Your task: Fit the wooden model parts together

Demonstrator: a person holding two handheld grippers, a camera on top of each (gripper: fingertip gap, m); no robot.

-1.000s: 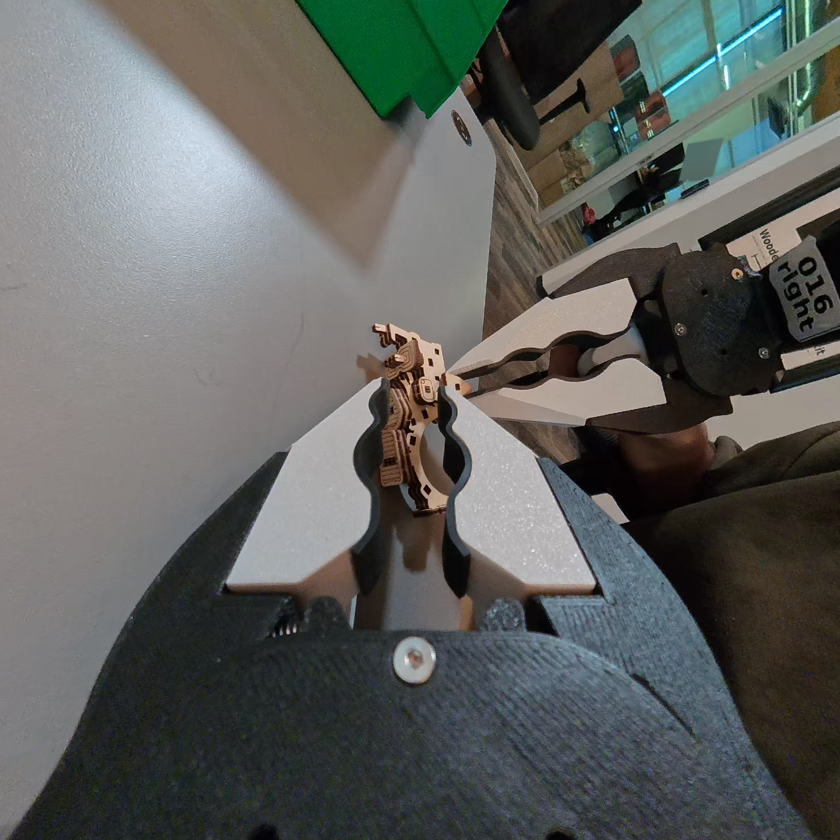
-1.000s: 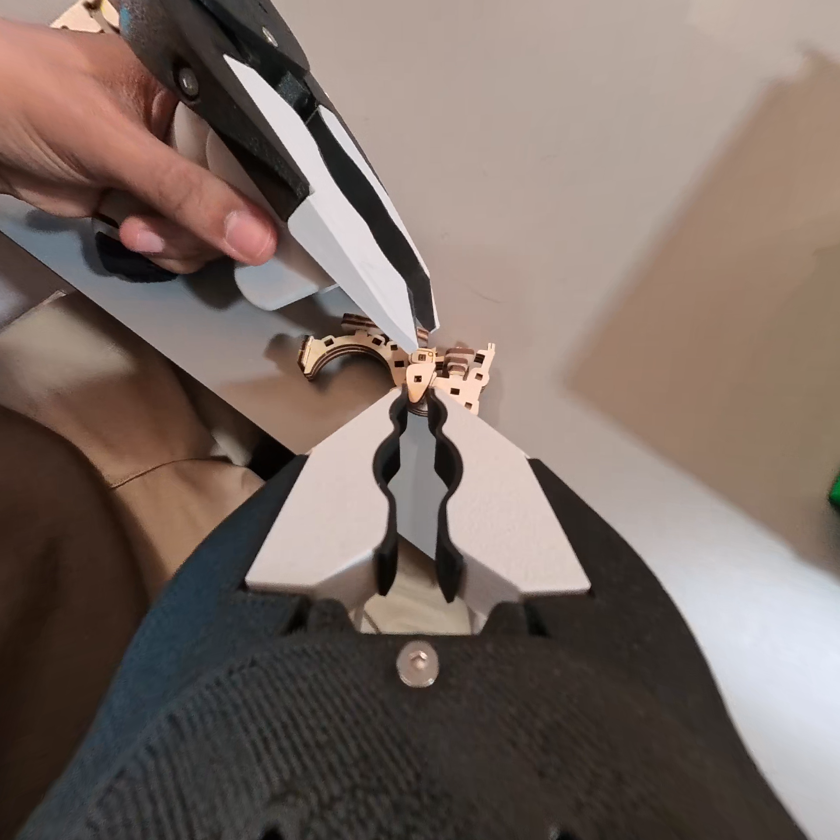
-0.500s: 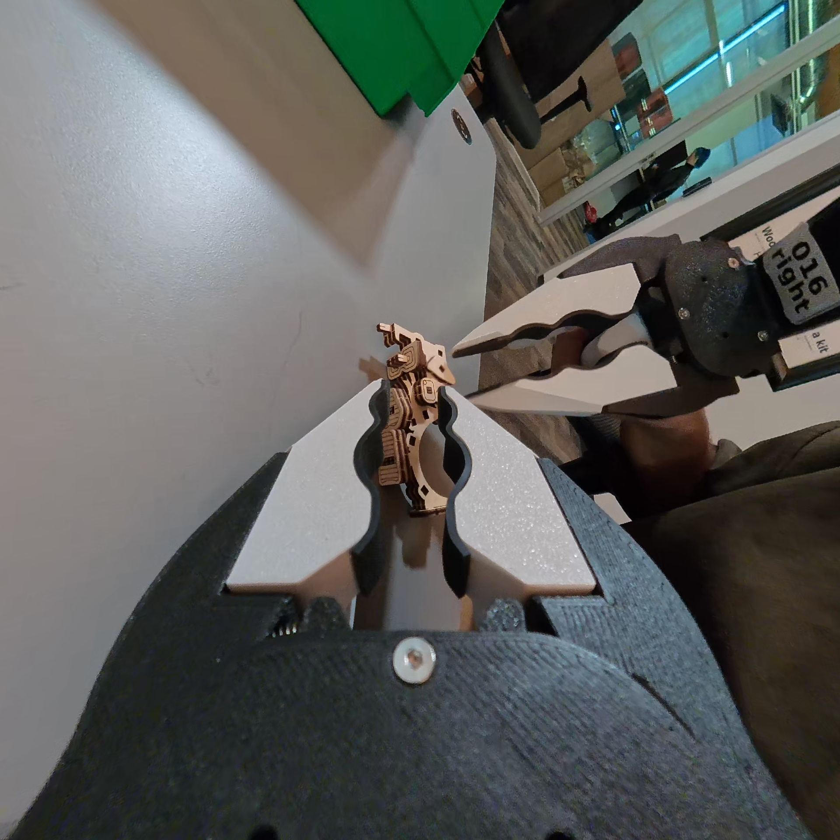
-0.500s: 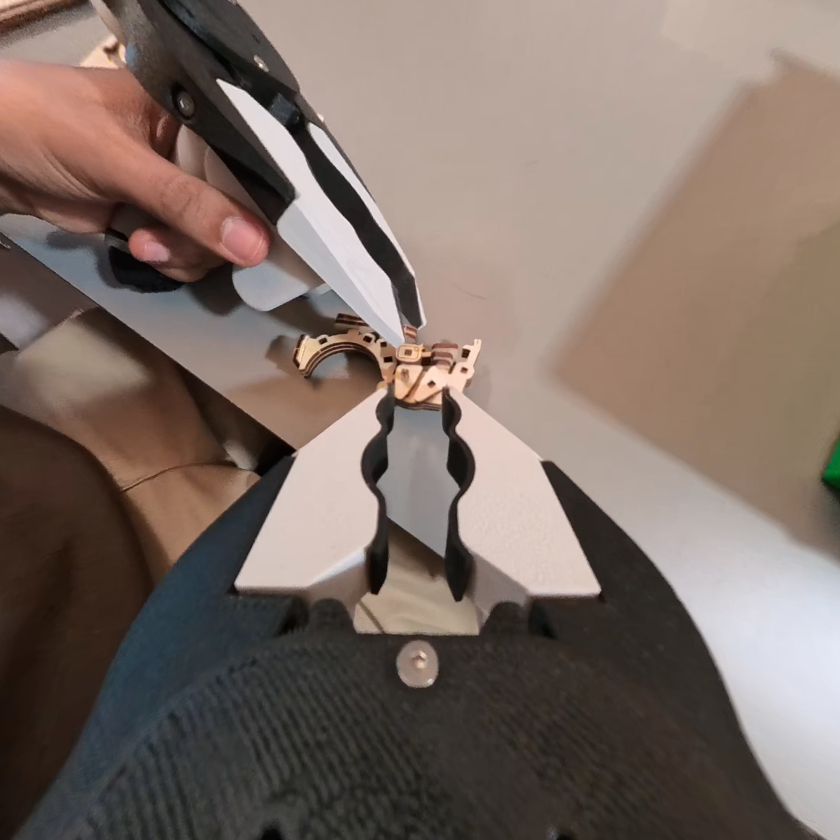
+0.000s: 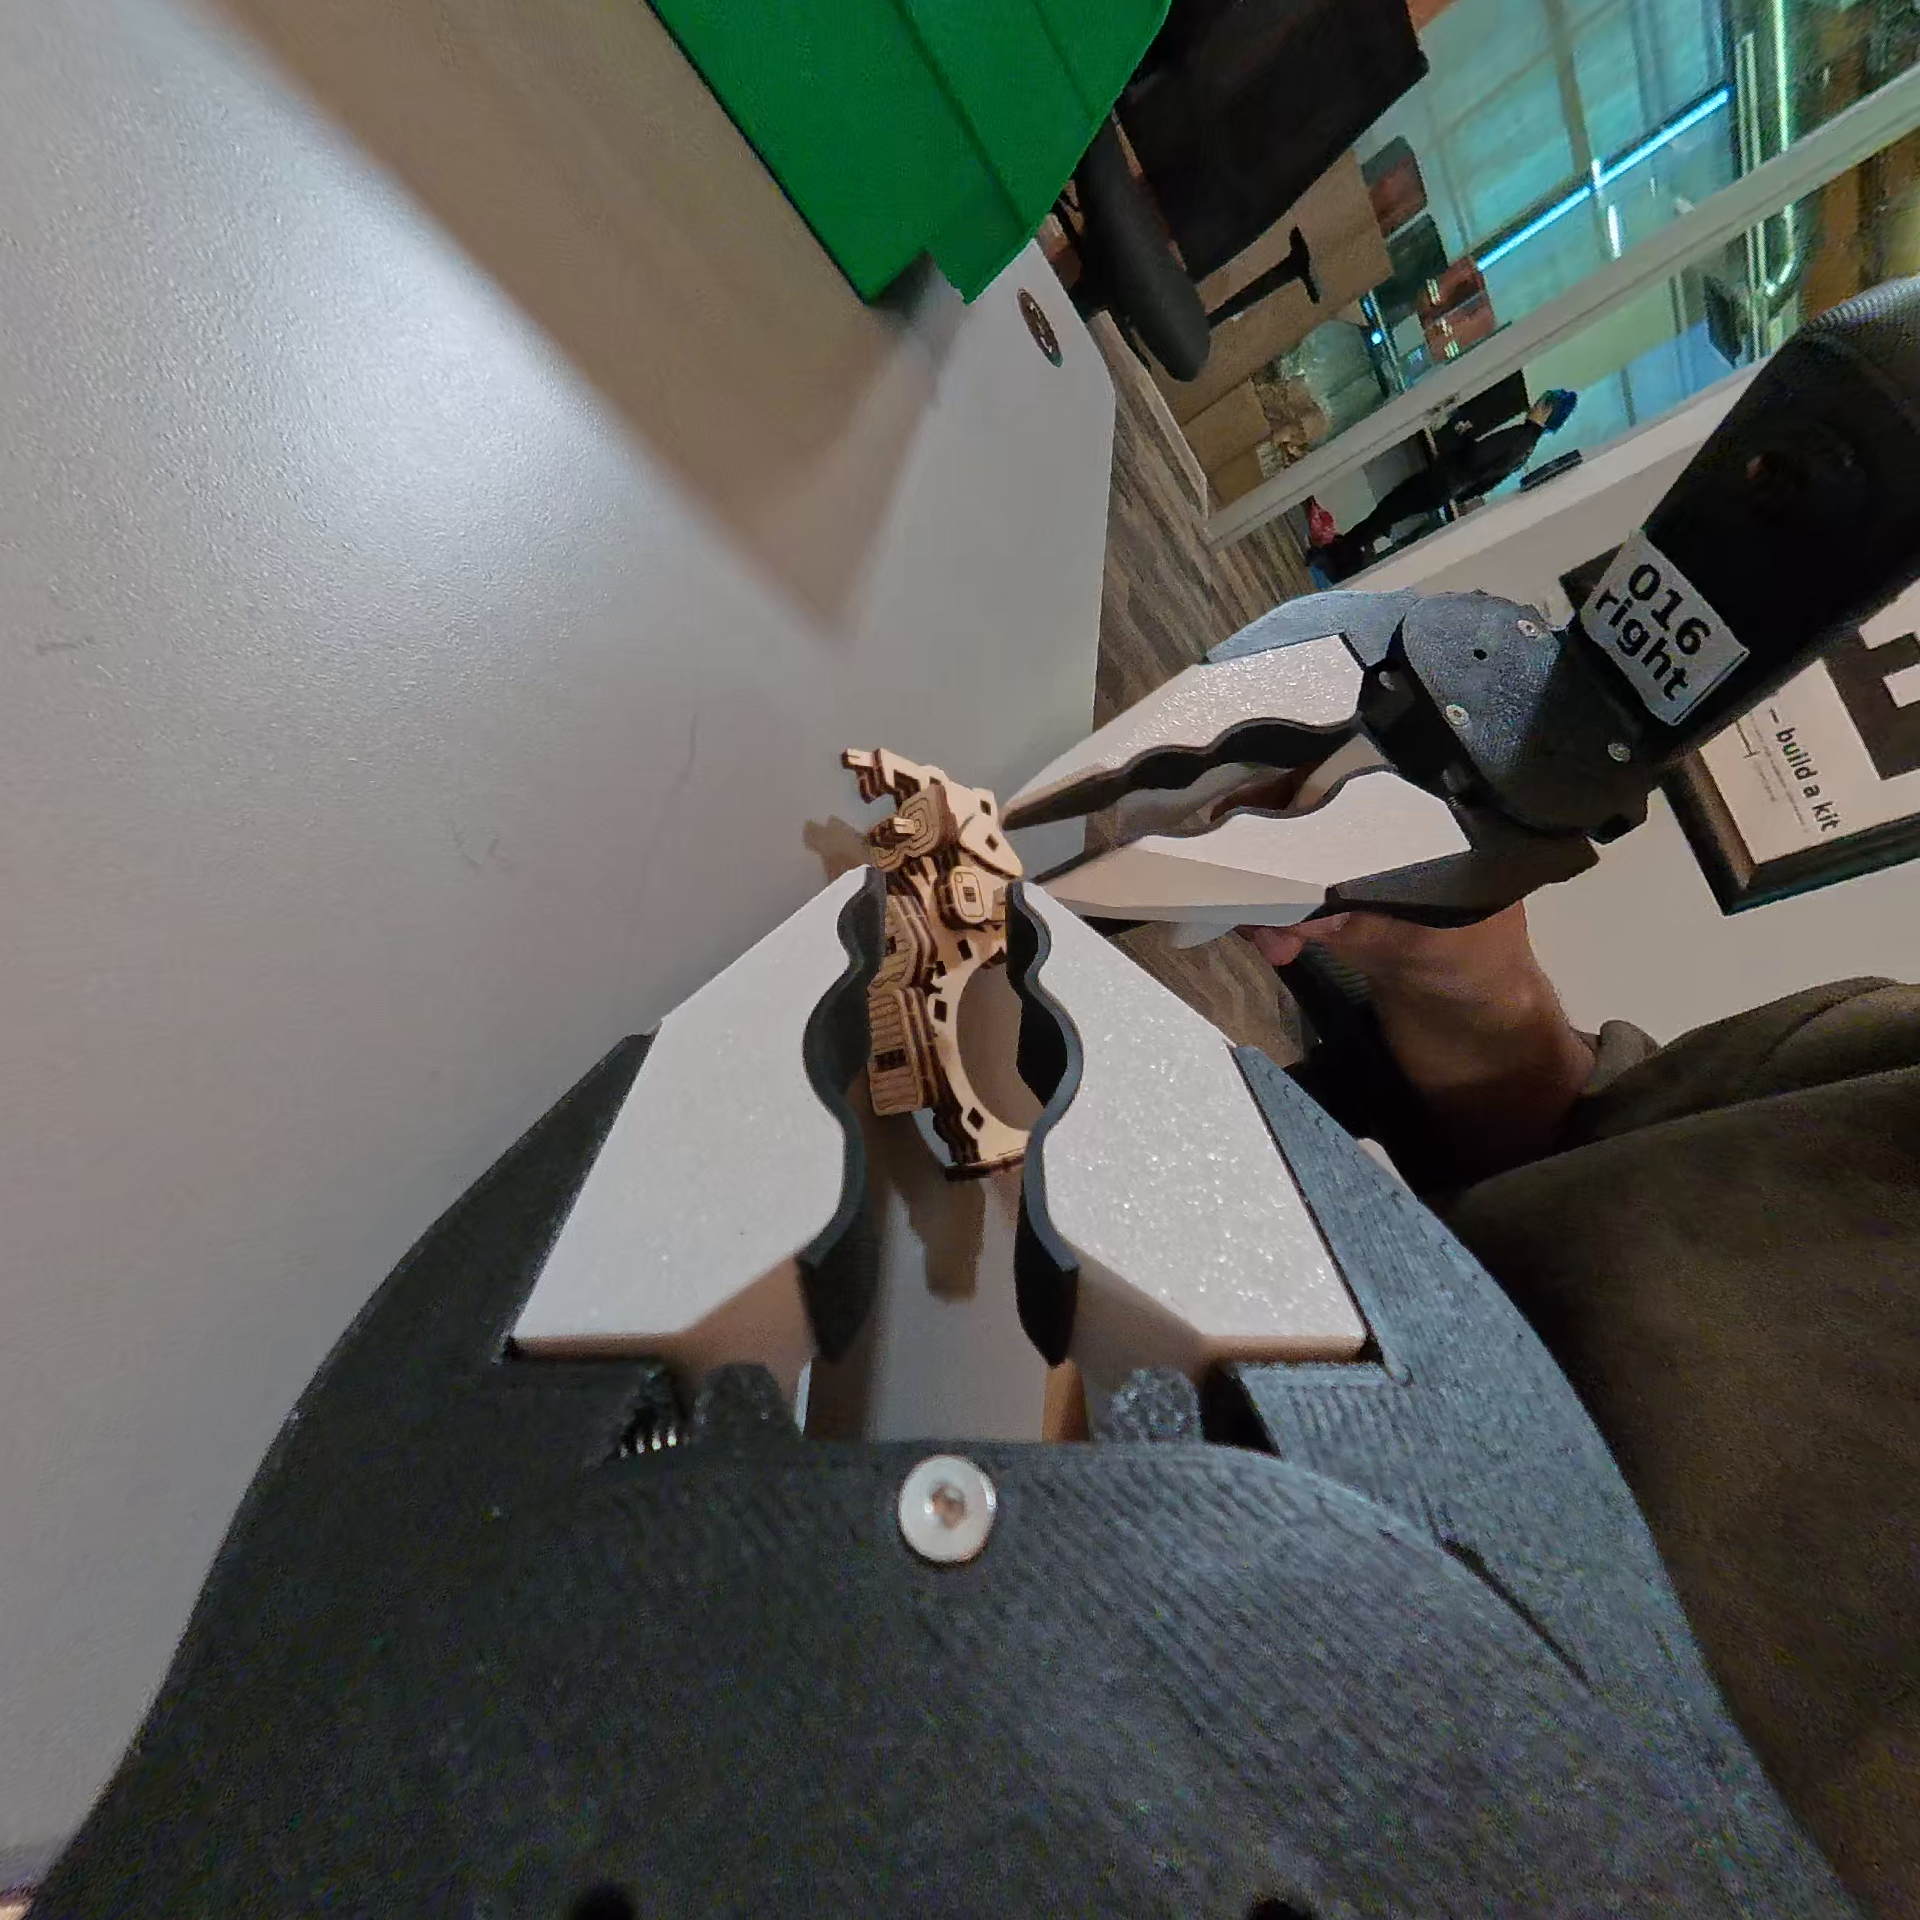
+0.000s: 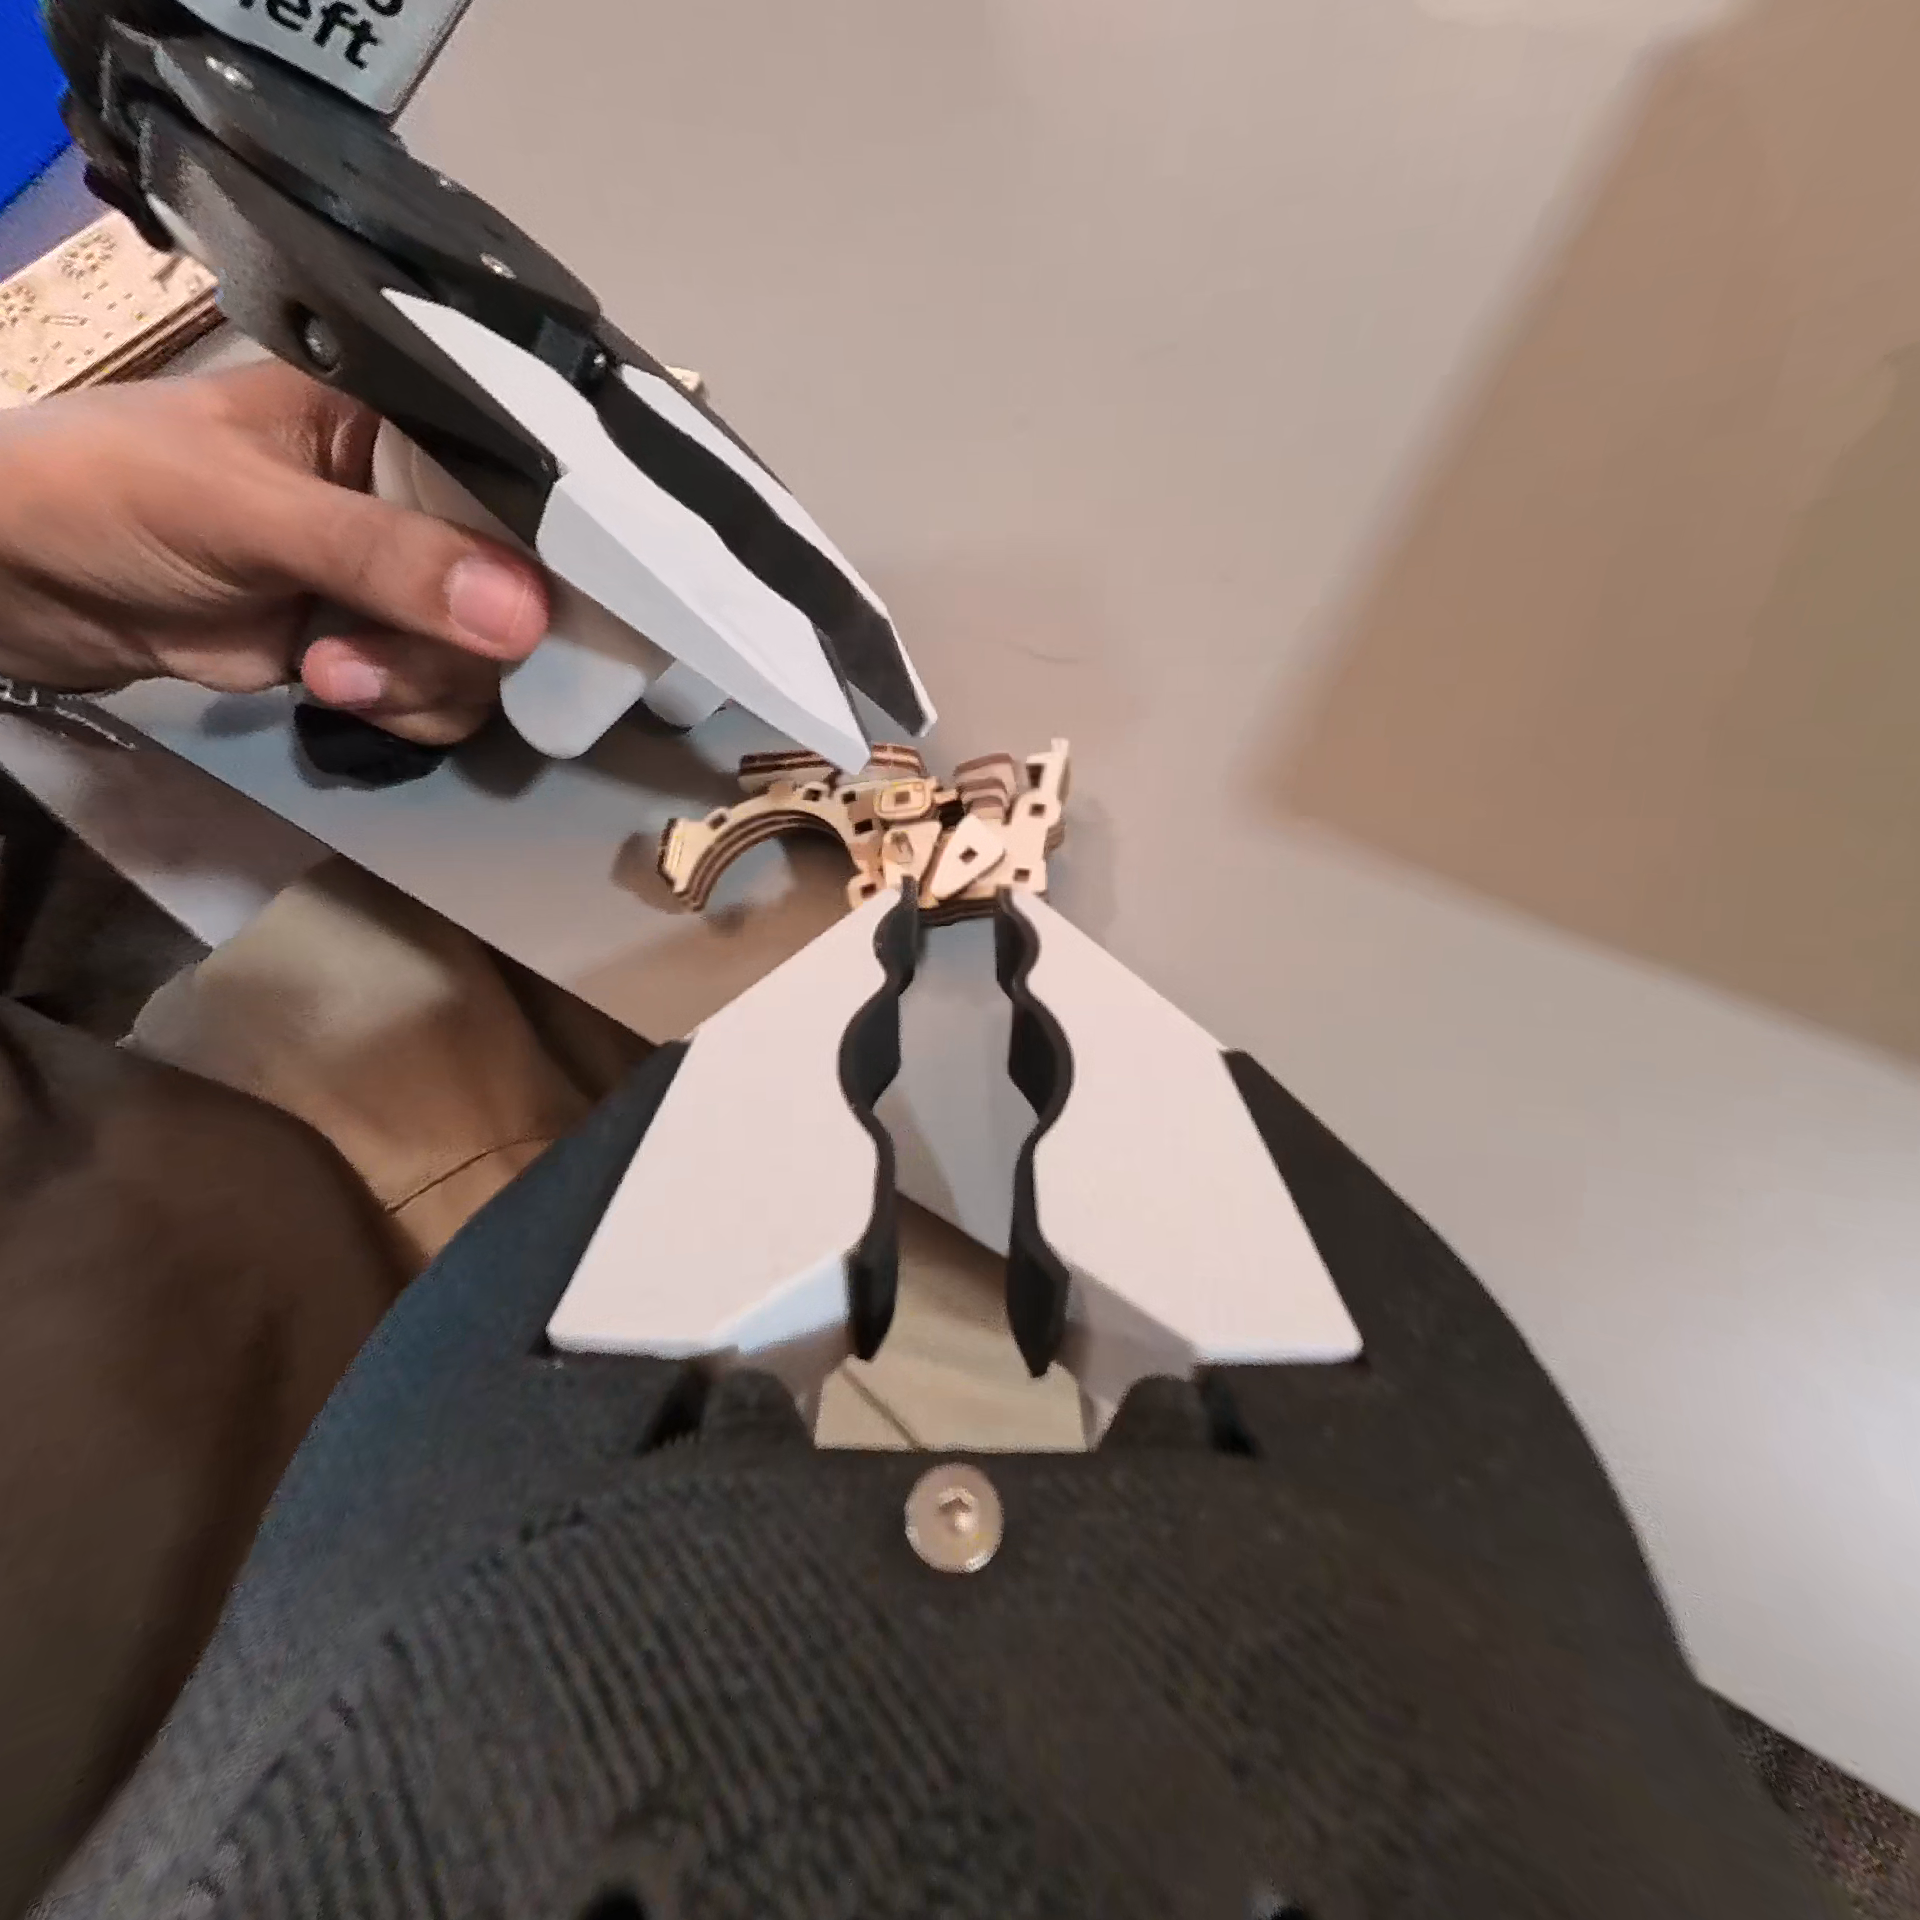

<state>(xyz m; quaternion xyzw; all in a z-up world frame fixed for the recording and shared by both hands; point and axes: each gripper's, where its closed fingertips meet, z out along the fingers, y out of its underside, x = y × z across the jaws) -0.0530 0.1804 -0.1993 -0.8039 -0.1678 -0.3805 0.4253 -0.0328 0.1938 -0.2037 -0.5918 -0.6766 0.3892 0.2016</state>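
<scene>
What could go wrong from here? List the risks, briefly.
1. The open right hand-held gripper has its tips right against the wooden model; a sideways pull-back might snag the wedge-shaped piece and unseat it.
2. The model's arch end lies near the table edge; a nudge could send it off.
3. The left hand-held gripper holds only a small raised part, so the model may pivot.

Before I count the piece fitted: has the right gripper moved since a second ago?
Yes: the right gripper opened and swung up-left against the framed sign.

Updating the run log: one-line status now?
left gripper: shut on wooden model | right gripper: open, tips at model
</scene>
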